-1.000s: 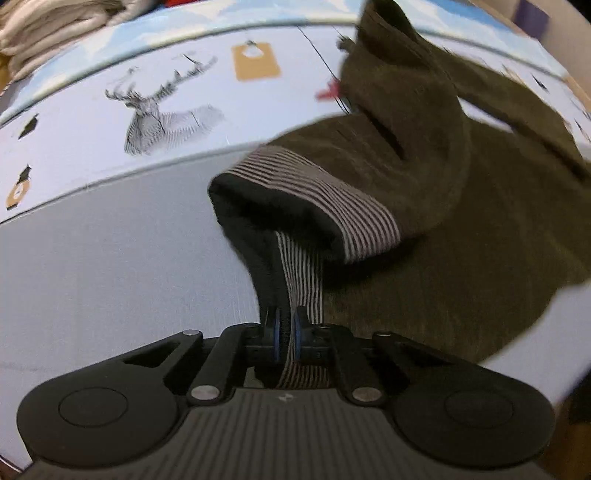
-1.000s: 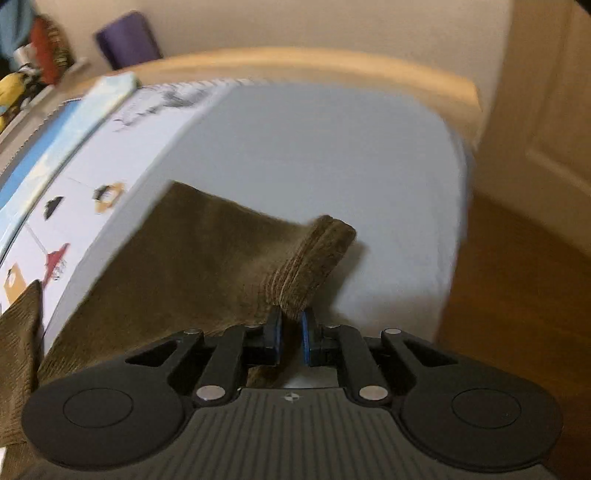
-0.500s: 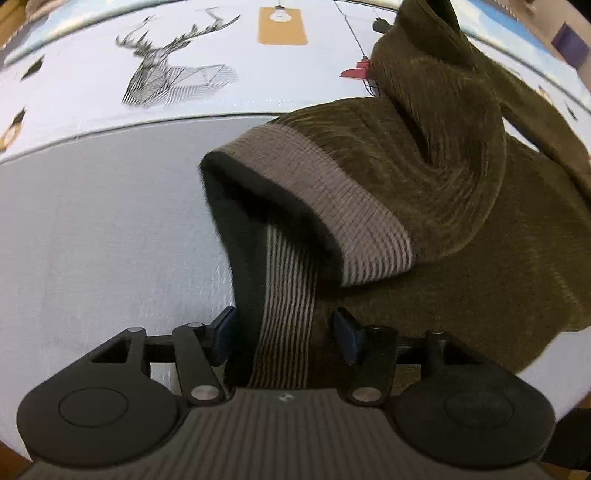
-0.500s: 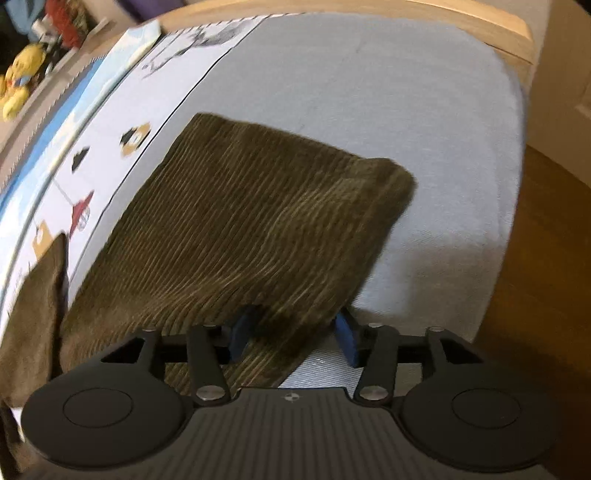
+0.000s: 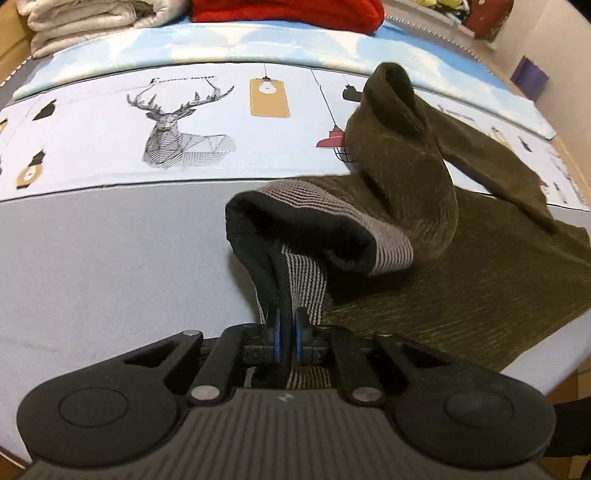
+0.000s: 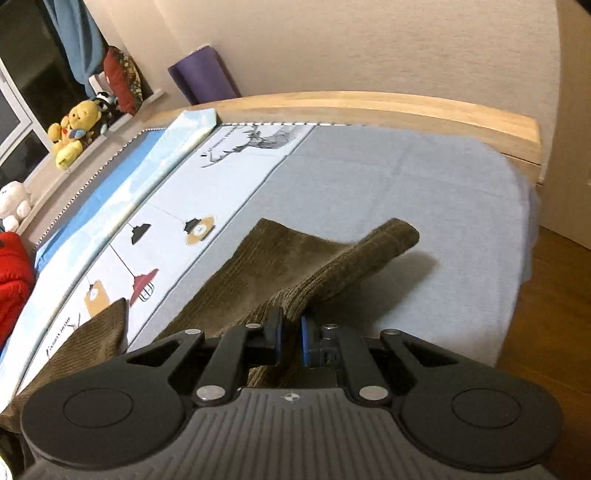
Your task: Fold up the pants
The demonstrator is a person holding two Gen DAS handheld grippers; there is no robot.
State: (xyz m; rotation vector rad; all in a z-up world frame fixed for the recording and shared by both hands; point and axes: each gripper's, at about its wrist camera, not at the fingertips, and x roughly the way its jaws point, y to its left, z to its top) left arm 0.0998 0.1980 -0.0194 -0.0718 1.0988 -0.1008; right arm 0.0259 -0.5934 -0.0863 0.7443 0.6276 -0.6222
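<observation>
Olive corduroy pants (image 5: pixel 480 288) lie on the bed, one leg bunched up into a peak toward the back. My left gripper (image 5: pixel 286 334) has its jaws closing tight on the striped grey waistband (image 5: pixel 306 273), which hangs lifted with its dark lining showing. In the right wrist view my right gripper (image 6: pixel 291 339) has its jaws closing on the near edge of a pant leg (image 6: pixel 266 266). That leg's hem (image 6: pixel 391 236) rises off the grey sheet and casts a shadow.
The bed cover (image 5: pixel 173 125) carries deer and lamp prints. Folded beige blankets (image 5: pixel 92 22) and a red garment (image 5: pixel 288 14) lie at the far side. A wooden bed frame (image 6: pixel 369 107), soft toys (image 6: pixel 74 129) and a purple mat (image 6: pixel 203 79) stand beyond. The mattress edge drops to the floor (image 6: pixel 546 314) on the right.
Both grippers stood open around the fabric half a second ago and are now clamped on it again. Both have risen, lifting the waistband and the leg edge off the bed.
</observation>
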